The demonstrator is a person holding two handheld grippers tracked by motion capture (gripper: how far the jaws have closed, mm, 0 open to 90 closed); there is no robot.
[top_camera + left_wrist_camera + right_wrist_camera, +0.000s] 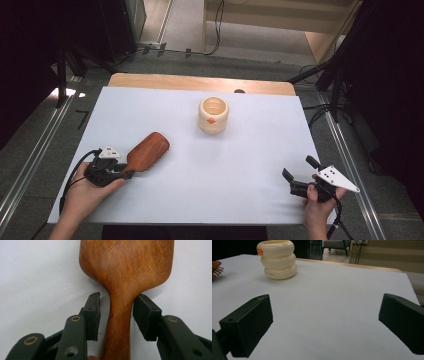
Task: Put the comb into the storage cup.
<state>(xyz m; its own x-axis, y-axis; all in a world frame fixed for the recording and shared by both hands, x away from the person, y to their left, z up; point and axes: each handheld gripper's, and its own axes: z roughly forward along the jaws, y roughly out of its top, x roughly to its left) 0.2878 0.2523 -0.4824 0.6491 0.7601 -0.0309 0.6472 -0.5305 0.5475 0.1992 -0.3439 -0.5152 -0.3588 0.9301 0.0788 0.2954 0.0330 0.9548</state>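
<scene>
The brush (pixel 148 151) is laid bristles down on the table (pixel 210 165), near the cup (pixel 213 114). Its handle is straddled by the left gripper (pixel 117 315), whose pads (pixel 93 312) are kept just off the wood. The right gripper (pixel 298 176) is held wide apart, well away from the cup.

The wooden hairbrush (pixel 148 151) is a reddish brown with a fine streaked grain, and its bristles are dark. The ringed cup (pixel 213 114) is cream with a small orange mark on its side. Both lie on a plain white table cover (pixel 250 165), and both grippers' jaws are matt black.
</scene>
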